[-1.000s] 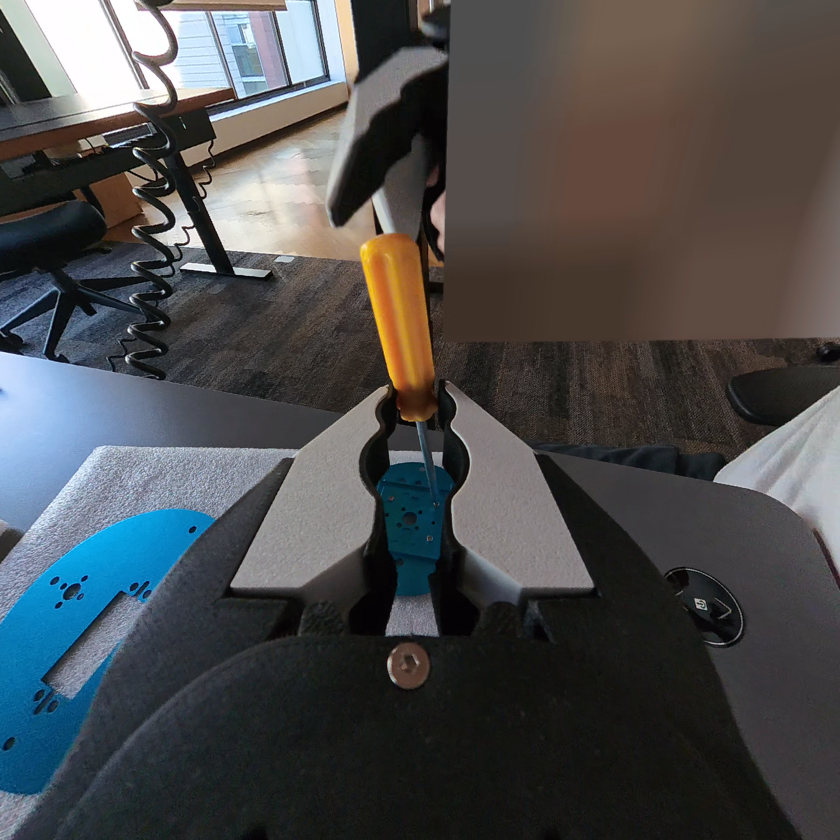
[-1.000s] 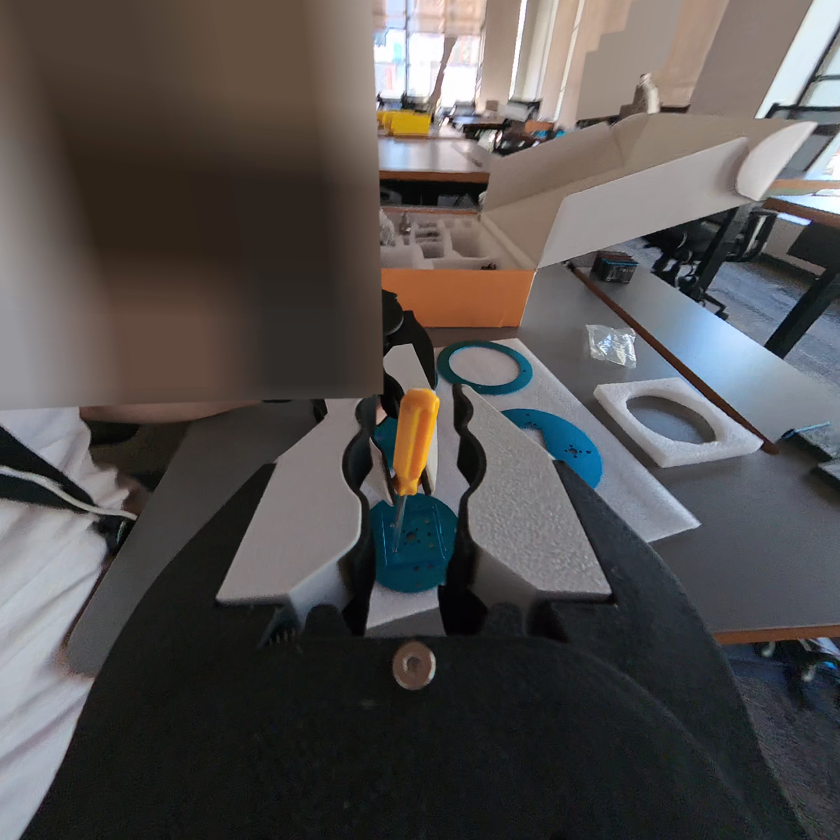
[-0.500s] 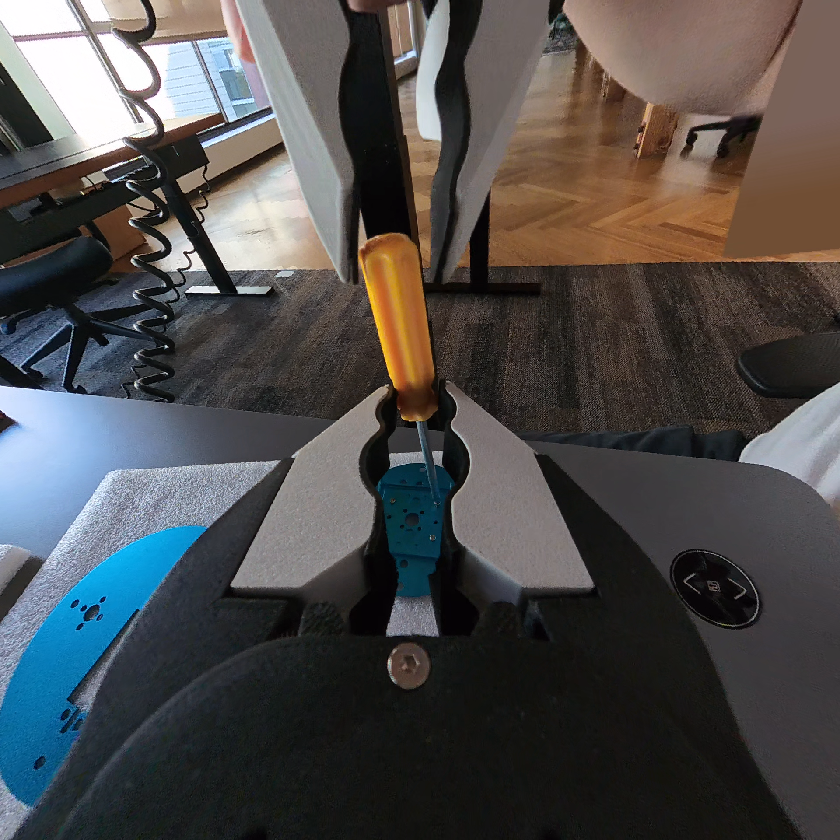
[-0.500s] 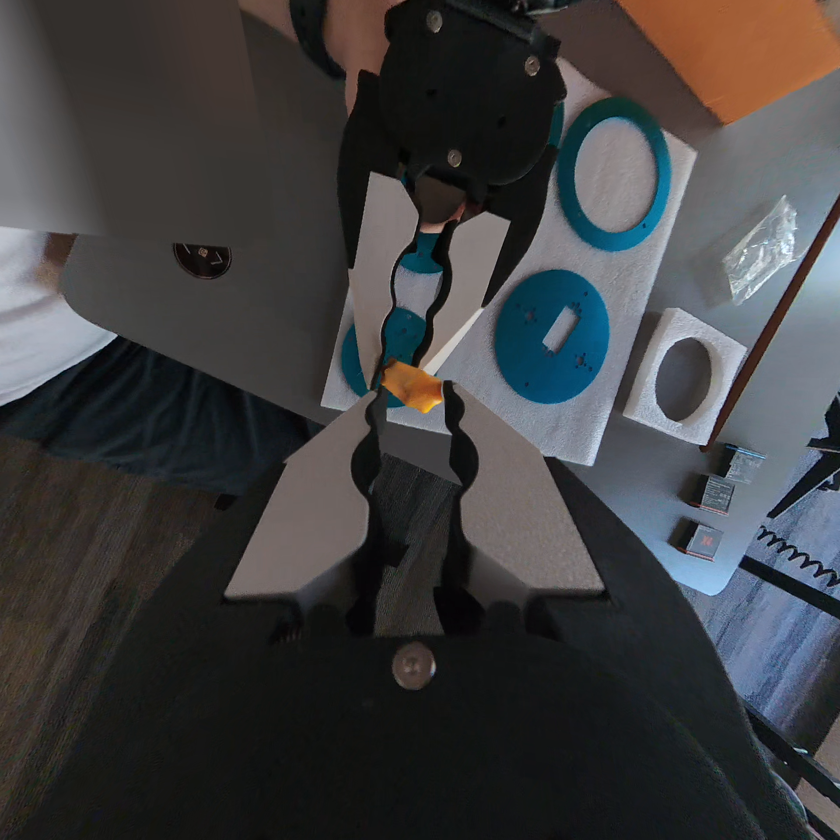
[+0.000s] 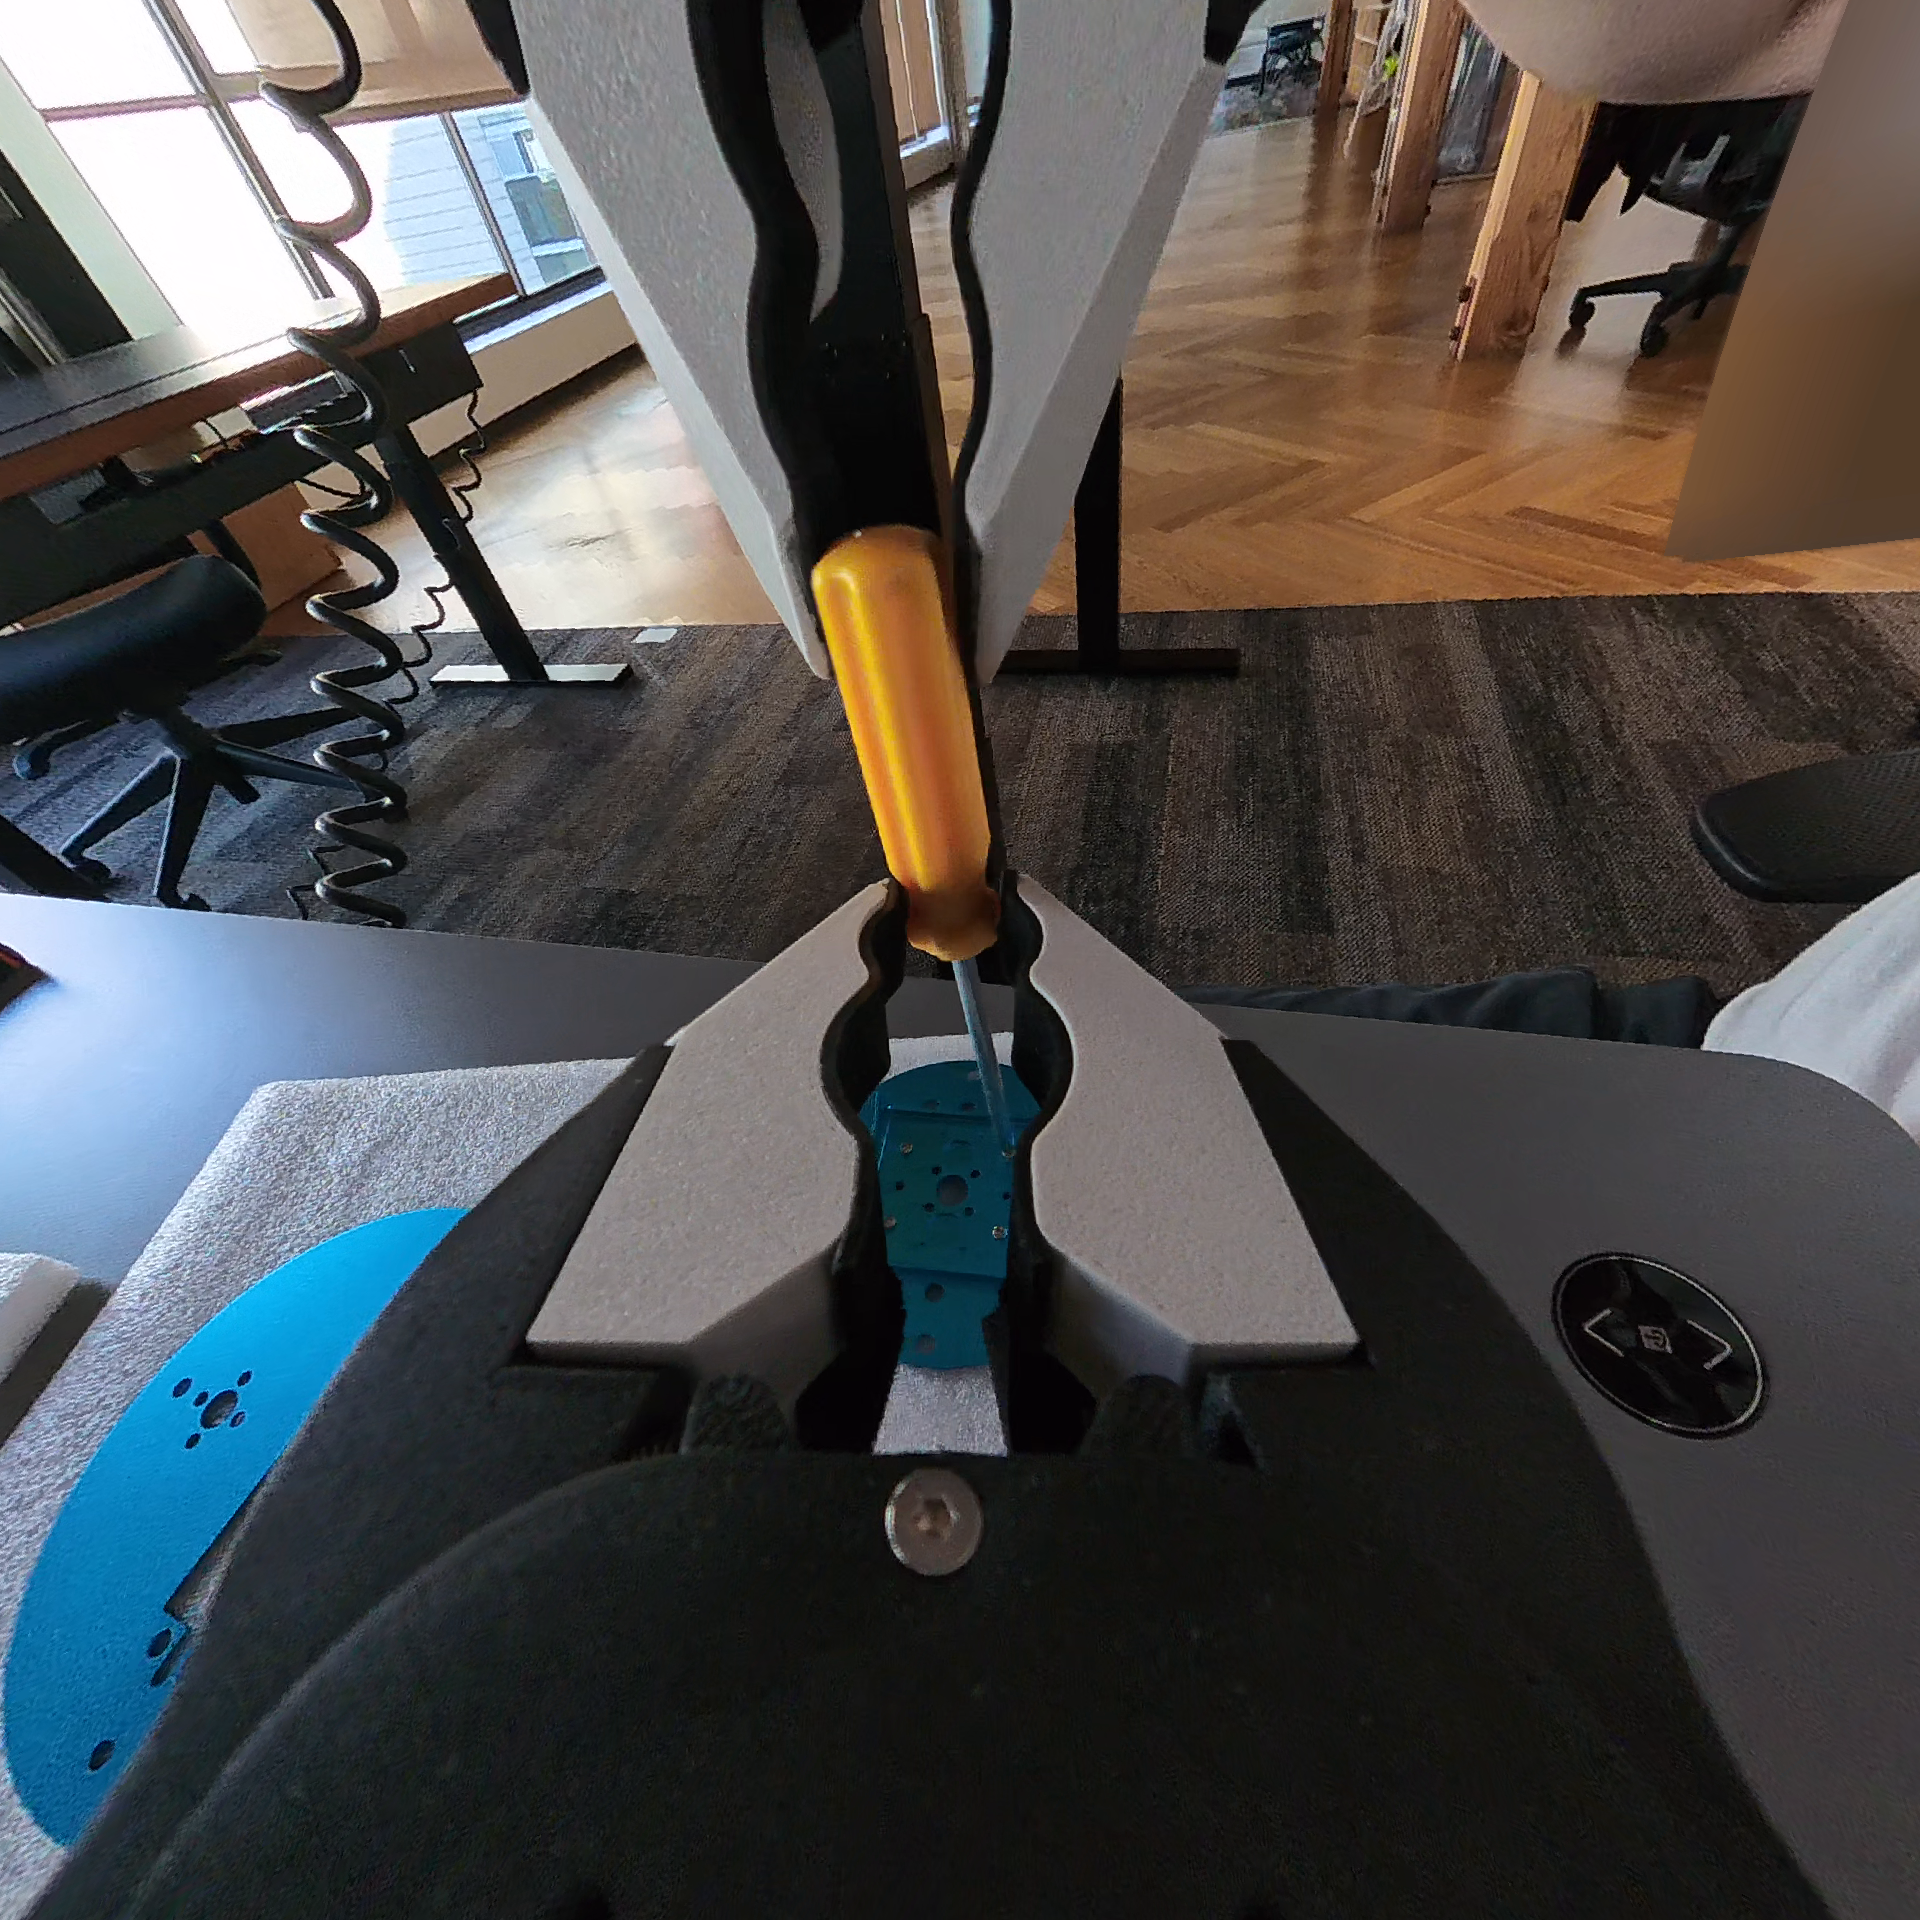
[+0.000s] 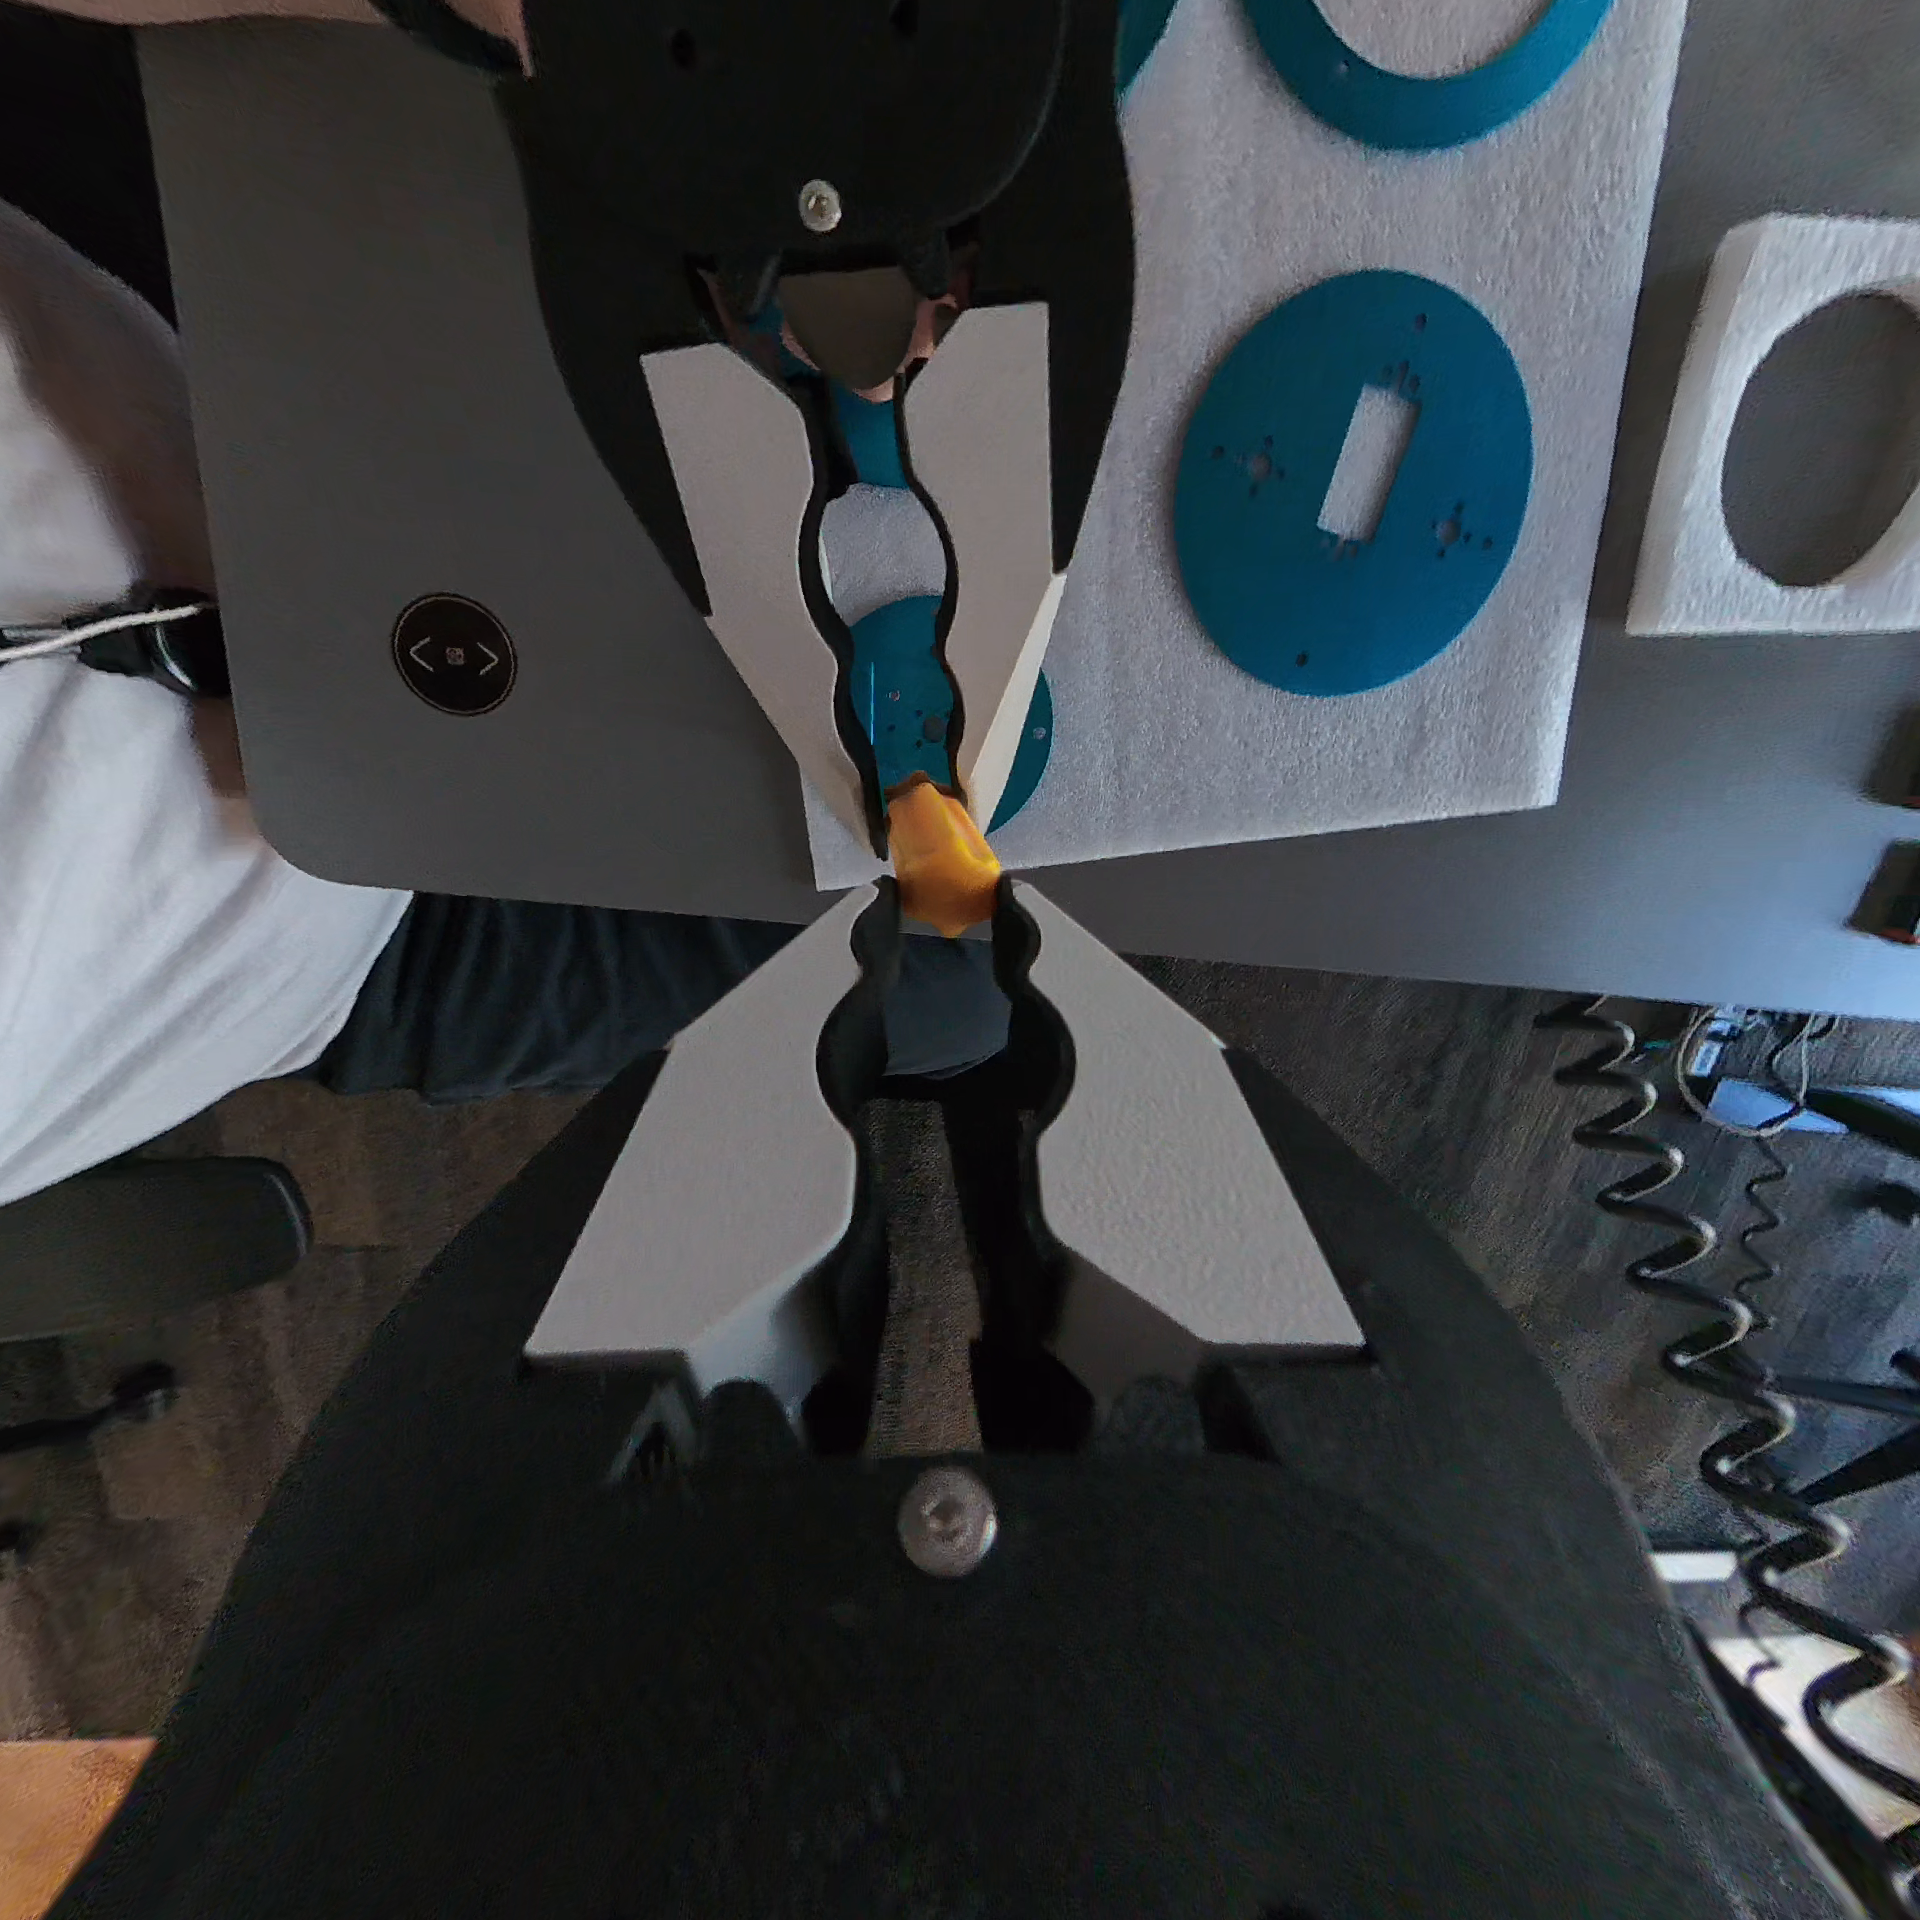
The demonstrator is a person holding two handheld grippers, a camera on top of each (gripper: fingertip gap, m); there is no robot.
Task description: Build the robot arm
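Your right claw (image 5: 894, 644) has come down from 12 o'clock and now closes its tips on the top of the orange-handled screwdriver (image 5: 909, 727). Your left claw (image 5: 948, 914) pinches the handle's base, blade tip on the small blue perforated metal bracket (image 5: 940, 1184) on the white foam sheet (image 5: 343, 1143) on the grey desk (image 5: 1507, 1143).

Left view level, right view straight down; both share the screwdriver (image 5: 914, 727).

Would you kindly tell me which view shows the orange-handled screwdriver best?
The left wrist view: the orange-handled screwdriver shows full length, handle, thin metal shaft and tip on the small blue perforated bracket. The right wrist view shows only its handle end, looking straight down.
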